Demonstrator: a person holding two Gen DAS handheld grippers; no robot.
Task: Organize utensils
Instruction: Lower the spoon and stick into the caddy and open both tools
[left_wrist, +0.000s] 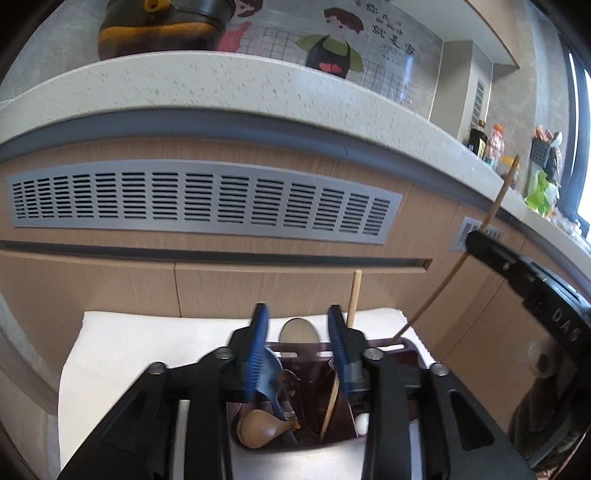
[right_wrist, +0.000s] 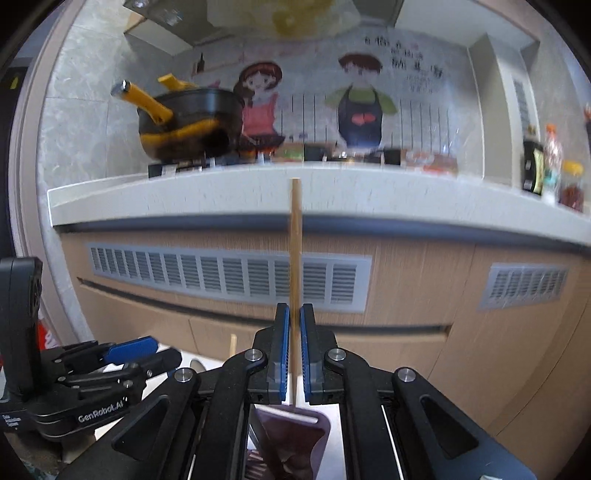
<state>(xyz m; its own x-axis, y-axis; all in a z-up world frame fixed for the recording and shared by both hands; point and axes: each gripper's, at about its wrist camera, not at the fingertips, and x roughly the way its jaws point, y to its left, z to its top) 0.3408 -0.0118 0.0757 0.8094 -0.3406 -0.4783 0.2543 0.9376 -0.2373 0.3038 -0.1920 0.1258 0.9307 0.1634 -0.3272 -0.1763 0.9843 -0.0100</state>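
Above the dark-red plastic utensil caddy (right_wrist: 295, 435), right gripper (right_wrist: 294, 354) clamped on a thin bamboo chopstick (right_wrist: 295, 240); left gripper (left_wrist: 297, 347) jaws apart, empty; next, judging: lower chopstick into caddy, release.

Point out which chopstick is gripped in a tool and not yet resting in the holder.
The chopstick clamped upright in the right tool, its lower tip over the dark utensil holder. The other chopstick already stands loose in the holder, beside the open left tool.
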